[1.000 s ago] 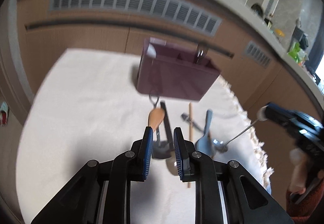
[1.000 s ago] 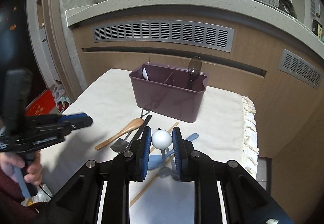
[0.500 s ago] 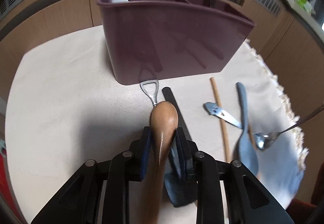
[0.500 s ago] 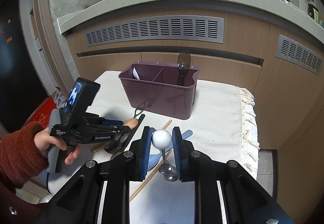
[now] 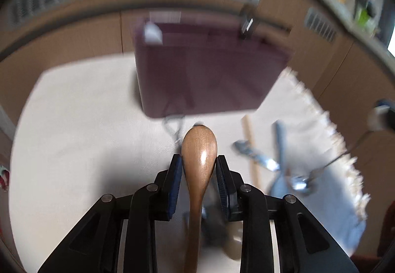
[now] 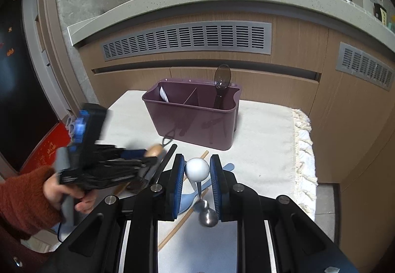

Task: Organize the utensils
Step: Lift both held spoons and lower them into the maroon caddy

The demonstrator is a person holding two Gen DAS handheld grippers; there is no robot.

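Observation:
My left gripper [image 5: 199, 165] is shut on a wooden spoon [image 5: 199, 149] and holds it above the cloth, bowl end forward toward the purple caddy [image 5: 205, 75]. The left gripper also shows in the right wrist view [image 6: 138, 158], blurred. My right gripper [image 6: 197, 170] is shut on a metal spoon by its white ball end [image 6: 196, 169]; the spoon's bowl [image 6: 208, 217] hangs low. The caddy [image 6: 192, 117] holds a dark clear spoon [image 6: 221, 83] in its right part and a white utensil [image 6: 163, 95] in its left part.
On the white cloth [image 6: 266, 149] lie a blue spoon [image 5: 280, 149], a wooden chopstick [image 5: 251, 149], a small metal utensil [image 5: 254, 157], a black utensil [image 6: 167, 157] and a metal peeler [image 5: 172, 125]. The cloth's fringed edge [image 6: 303, 144] is right. Cabinets stand behind.
My left gripper has closed on the wooden spoon and lifted it off the cloth, pulling back from the caddy. The right gripper has stayed roughly in place with its metal spoon.

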